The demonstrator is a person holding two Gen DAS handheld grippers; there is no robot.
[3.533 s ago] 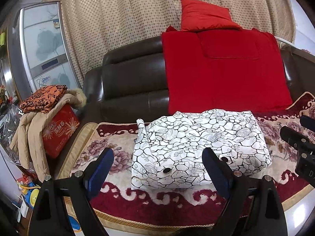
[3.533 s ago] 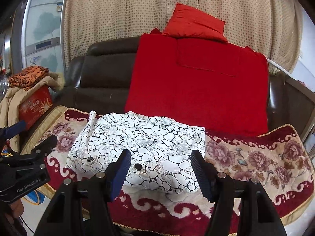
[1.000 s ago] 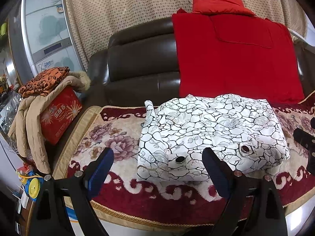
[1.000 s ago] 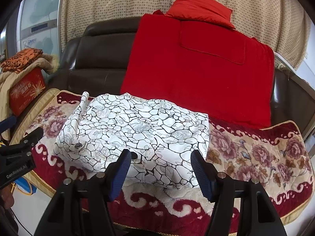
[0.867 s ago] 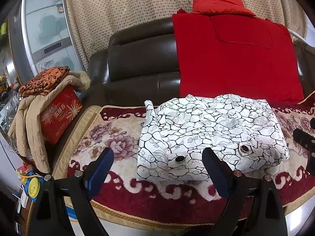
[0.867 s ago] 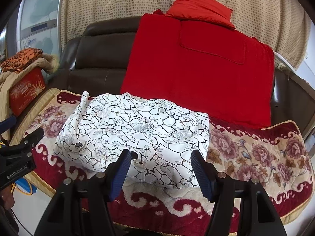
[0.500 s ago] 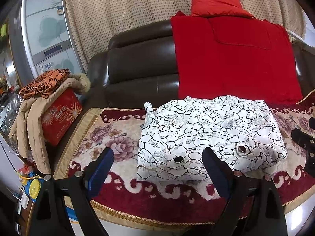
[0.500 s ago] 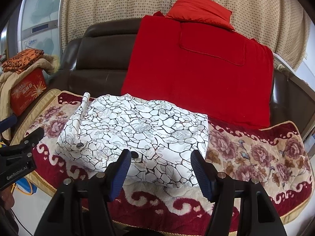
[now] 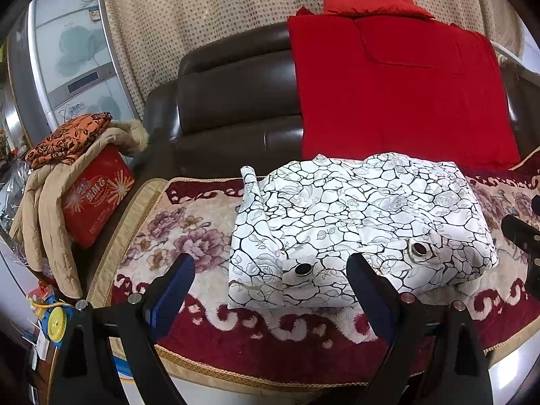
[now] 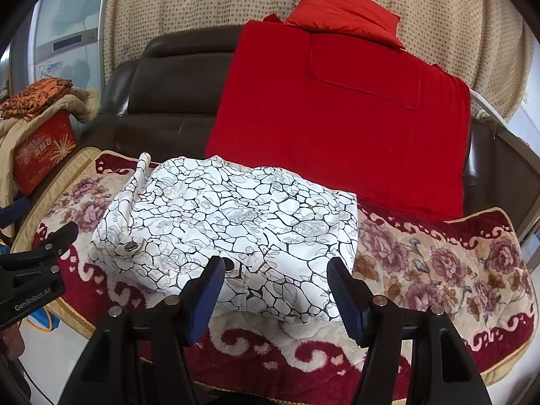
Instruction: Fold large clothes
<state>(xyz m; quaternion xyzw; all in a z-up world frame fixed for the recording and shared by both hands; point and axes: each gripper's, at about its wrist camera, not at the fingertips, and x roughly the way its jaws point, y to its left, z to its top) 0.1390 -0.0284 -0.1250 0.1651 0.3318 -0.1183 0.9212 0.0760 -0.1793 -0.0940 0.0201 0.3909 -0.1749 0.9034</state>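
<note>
Ahead of both grippers: a dark leather sofa [image 9: 233,108] with a red blanket [image 10: 337,108] over its backrest; a red cushion [image 10: 341,10] on top of that
Seat cover: a flowered rug [image 10: 438,253] lies over the seat, right below the tool tips
Garment: a white jacket [image 9: 354,222] with a black crackle print sits on the rug as a compact folded bundle; its near edge lies just beyond the fingertips of both tools; two snap buttons face the camera
Far left of the tools: a red box [image 9: 98,195] with a beige coat [image 9: 44,212] draped over it
Left gripper [image 9: 270,280]: jaws spread wide, nothing between them; it hovers off the left front corner of the jacket, not touching
Right gripper [image 10: 273,280]: jaws apart, narrower than the left, empty; it hangs over the right front edge of the jacket, apart from the cloth
Step in hand: folding looks finished or nearly so; both tools pause clear of the bundle
Next move: either tidy the collar tab sticking up at the far left corner, or pinch both front corners evenly to lift the bundle without spilling the folds
</note>
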